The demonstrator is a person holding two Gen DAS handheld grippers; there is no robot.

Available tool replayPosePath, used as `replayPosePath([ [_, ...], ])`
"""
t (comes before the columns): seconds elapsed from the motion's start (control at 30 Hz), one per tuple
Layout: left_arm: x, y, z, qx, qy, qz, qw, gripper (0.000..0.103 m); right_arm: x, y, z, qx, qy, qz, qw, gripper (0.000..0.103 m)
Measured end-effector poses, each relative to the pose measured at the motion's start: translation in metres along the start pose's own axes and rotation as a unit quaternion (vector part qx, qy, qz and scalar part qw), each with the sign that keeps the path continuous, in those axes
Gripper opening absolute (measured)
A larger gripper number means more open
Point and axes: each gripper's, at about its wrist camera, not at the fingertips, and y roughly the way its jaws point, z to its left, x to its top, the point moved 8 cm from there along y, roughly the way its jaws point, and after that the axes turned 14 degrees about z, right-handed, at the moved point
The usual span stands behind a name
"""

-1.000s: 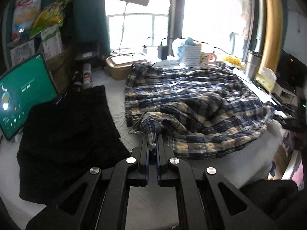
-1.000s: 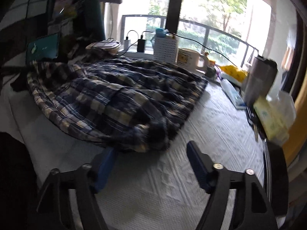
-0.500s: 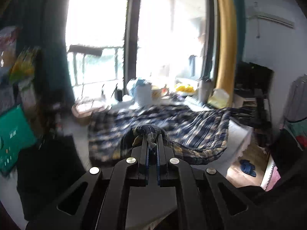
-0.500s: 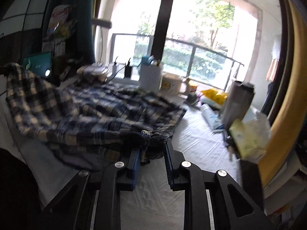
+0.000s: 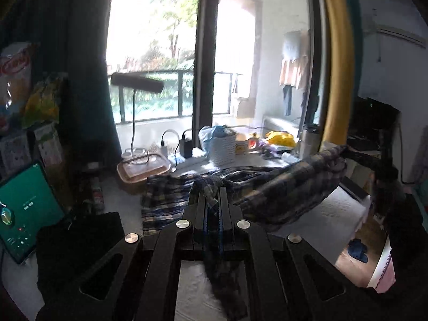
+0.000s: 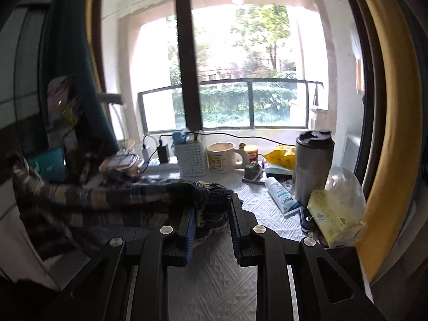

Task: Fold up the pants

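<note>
The plaid pants (image 5: pixel 281 187) are blue, white and yellow checked. They hang stretched in the air between my two grippers, above the white textured table (image 6: pixel 219 275). My left gripper (image 5: pixel 212 195) is shut on one bunched end of the pants, with cloth trailing down between its fingers. My right gripper (image 6: pixel 211 206) is shut on the other bunched end of the pants (image 6: pixel 107 200), which stretch away to the left. The far part of the pants still lies on the table (image 5: pixel 165 200).
A black cloth (image 5: pixel 80 243) and a tablet (image 5: pixel 24 211) lie at the left. Along the window sill stand a white basket (image 6: pixel 192 160), a mug (image 6: pixel 222 157), a steel tumbler (image 6: pixel 313 160), a tube (image 6: pixel 281 198) and a tissue pack (image 6: pixel 331 214). A desk lamp (image 5: pixel 136 85) and a lidded box (image 5: pixel 144 165) stand at the back.
My right gripper closed on the pants' edge. Both grippers then lifted, raising the pants off the table so they hang stretched between them.
</note>
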Motion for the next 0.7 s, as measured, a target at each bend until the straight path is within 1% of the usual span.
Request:
replayPosePath([
  [0.07,0.007,0.014,0.005,0.005,0.007,0.005,0.9999,0.005,0.005,0.009,-0.002,0.008,0.009,0.003,1.000,0.024],
  [0.23,0.032,0.042,0.020,0.013,0.015,0.008,0.9998,0.005,0.024,0.040,-0.008,-0.005,0.018,0.014,1.000,0.024],
  [0.43,0.070,0.085,0.044,0.032,0.029,0.013,0.9990,0.005,0.049,0.070,-0.015,-0.021,0.021,0.016,0.999,0.024],
  [0.53,0.088,0.110,0.059,0.040,0.030,0.017,0.9986,0.005,0.060,0.088,-0.017,-0.030,0.019,0.026,0.999,0.024],
  [0.6,0.095,0.131,0.072,0.037,0.023,0.028,0.9986,0.005,0.066,0.103,-0.019,-0.040,0.013,0.035,0.999,0.024],
  [0.7,0.096,0.161,0.090,0.036,0.010,0.050,0.9980,0.005,0.073,0.131,-0.023,-0.047,0.006,0.053,0.997,0.024],
])
